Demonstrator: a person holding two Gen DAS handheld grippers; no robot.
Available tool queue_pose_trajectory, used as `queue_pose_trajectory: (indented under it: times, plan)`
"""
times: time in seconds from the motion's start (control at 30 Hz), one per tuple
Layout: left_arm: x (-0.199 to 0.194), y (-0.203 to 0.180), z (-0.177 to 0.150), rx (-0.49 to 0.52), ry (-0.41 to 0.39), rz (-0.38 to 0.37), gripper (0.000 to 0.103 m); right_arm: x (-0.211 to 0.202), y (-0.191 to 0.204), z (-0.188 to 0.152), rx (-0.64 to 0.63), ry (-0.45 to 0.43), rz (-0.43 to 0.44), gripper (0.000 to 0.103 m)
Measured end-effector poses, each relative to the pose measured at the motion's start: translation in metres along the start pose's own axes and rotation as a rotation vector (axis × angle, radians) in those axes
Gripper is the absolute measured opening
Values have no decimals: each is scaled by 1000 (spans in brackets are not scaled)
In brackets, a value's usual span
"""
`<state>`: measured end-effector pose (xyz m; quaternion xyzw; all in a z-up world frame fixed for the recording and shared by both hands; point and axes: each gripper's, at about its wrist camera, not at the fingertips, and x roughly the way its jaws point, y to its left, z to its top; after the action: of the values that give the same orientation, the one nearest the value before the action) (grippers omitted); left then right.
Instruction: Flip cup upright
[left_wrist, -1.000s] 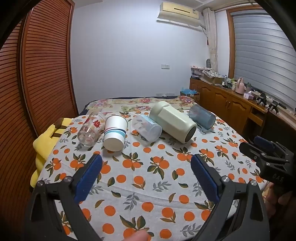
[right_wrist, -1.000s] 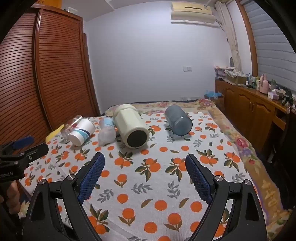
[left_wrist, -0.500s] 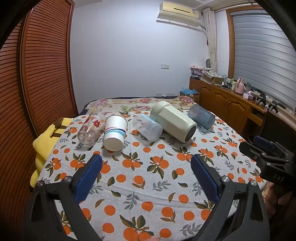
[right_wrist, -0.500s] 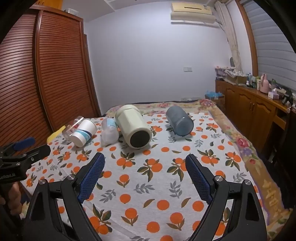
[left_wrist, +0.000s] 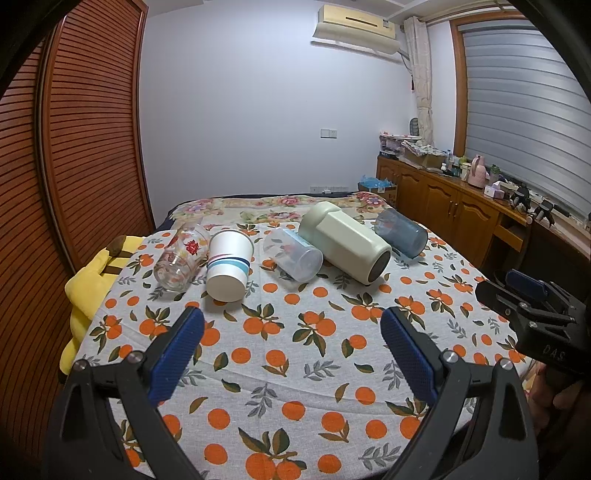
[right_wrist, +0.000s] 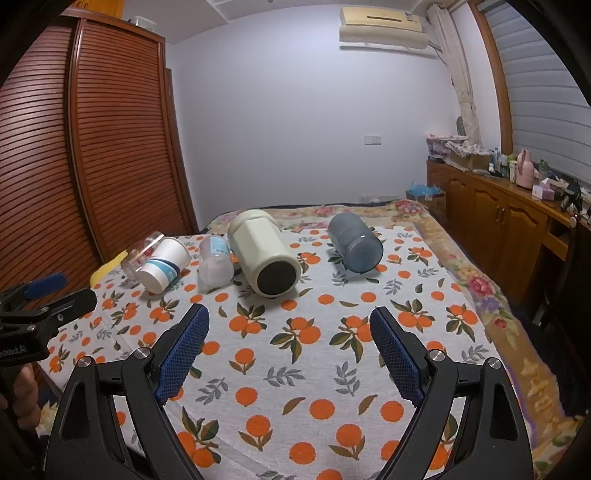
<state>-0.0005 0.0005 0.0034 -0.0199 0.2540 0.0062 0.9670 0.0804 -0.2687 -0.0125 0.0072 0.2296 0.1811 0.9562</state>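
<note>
Several cups lie on their sides in a row on the orange-print cloth (left_wrist: 295, 354): a clear glass with red flowers (left_wrist: 181, 256), a white paper cup with blue stripes (left_wrist: 228, 265), a clear plastic cup (left_wrist: 293, 254), a large cream tumbler (left_wrist: 345, 242) and a blue-grey cup (left_wrist: 400, 232). In the right wrist view the cream tumbler (right_wrist: 264, 256) and blue-grey cup (right_wrist: 354, 242) lie ahead. My left gripper (left_wrist: 291, 339) is open and empty, short of the row. My right gripper (right_wrist: 290, 339) is open and empty, also short of the cups.
A yellow plush toy (left_wrist: 92, 273) lies at the cloth's left edge. A slatted wooden wardrobe (left_wrist: 74, 147) stands on the left. A wooden sideboard (left_wrist: 461, 214) with clutter runs along the right. The right gripper shows at the left wrist view's right edge (left_wrist: 532, 314).
Both grippers have crept slightly forward and up; the cups sit a little nearer in view. No cup has moved. Both stay open.
</note>
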Motion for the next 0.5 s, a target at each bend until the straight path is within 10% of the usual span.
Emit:
queue_pose_trajectory:
  times: [0.5]
  plan:
    - [-8, -2, 4, 7, -18, -8, 97, -3, 3, 4, -14, -16, -8, 91]
